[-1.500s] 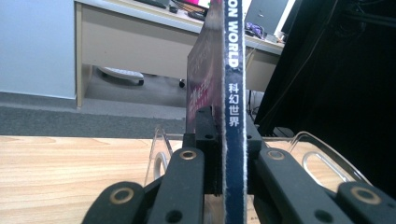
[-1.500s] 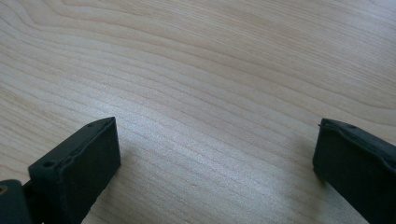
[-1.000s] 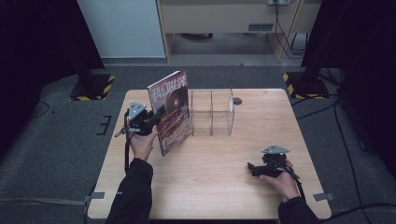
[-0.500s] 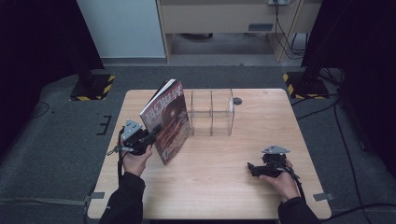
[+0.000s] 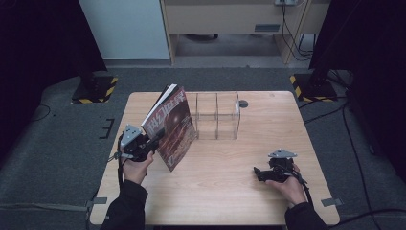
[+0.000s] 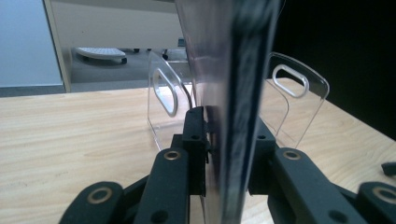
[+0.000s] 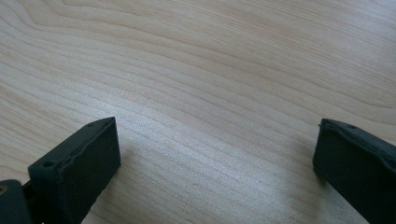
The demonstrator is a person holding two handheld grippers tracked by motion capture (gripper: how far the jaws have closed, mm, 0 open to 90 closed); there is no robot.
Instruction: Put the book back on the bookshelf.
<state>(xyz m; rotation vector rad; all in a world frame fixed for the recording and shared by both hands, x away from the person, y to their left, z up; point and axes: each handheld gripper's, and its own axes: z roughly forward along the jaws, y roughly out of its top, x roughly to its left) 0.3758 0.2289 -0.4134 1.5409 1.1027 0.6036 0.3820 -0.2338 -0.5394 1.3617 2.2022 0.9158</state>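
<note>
Back toward seven o'clock came your left claw (image 5: 152,143), the magazine (image 5: 171,125) tilting away from the clear rack (image 5: 218,115); its jaws just eased apart, magazine between them, barely pinched. Right claw (image 5: 260,173) sat spread on the desk (image 5: 225,191).

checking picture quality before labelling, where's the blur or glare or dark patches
High view: the floor is dark around the evenly lit table. Left gripper view: the magazine between the jaws is close and blurred, and the clear rack shows glare on its edges. Right gripper view: sharp wood grain.
</note>
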